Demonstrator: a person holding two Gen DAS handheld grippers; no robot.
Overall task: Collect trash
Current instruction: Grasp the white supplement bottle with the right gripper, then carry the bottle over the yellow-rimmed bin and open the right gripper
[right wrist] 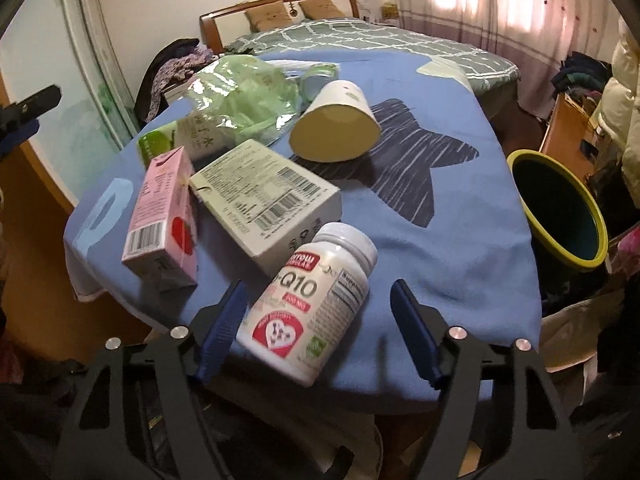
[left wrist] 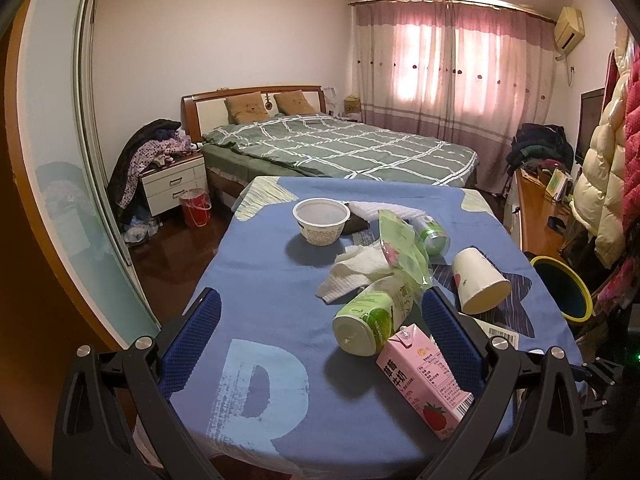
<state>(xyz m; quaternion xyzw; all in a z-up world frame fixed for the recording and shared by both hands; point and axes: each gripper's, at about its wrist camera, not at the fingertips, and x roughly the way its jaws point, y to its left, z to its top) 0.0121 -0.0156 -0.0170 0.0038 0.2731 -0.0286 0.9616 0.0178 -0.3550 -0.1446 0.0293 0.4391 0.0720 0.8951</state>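
Trash lies on a blue tablecloth (left wrist: 256, 280). My left gripper (left wrist: 320, 296) is open above the near edge, with a toppled green can (left wrist: 366, 320) and a pink strawberry milk carton (left wrist: 428, 384) between its fingers, neither one gripped. Farther off are a white bowl (left wrist: 322, 220), a crumpled tissue (left wrist: 352, 276), a green wrapper (left wrist: 400, 248) and a tipped paper cup (left wrist: 480, 284). My right gripper (right wrist: 318, 284) is open around a white supplement bottle (right wrist: 316, 304) lying on its side; the left finger is close to it and the right finger stands clear. A pale box (right wrist: 268, 204) lies just beyond.
A dark bin with a yellow rim (right wrist: 560, 216) stands off the table's right side, also seen as the bin (left wrist: 564, 288). A bed (left wrist: 340, 148), a nightstand (left wrist: 172, 184) and a red bucket (left wrist: 195, 208) are behind. Coats (left wrist: 608, 160) hang at the right.
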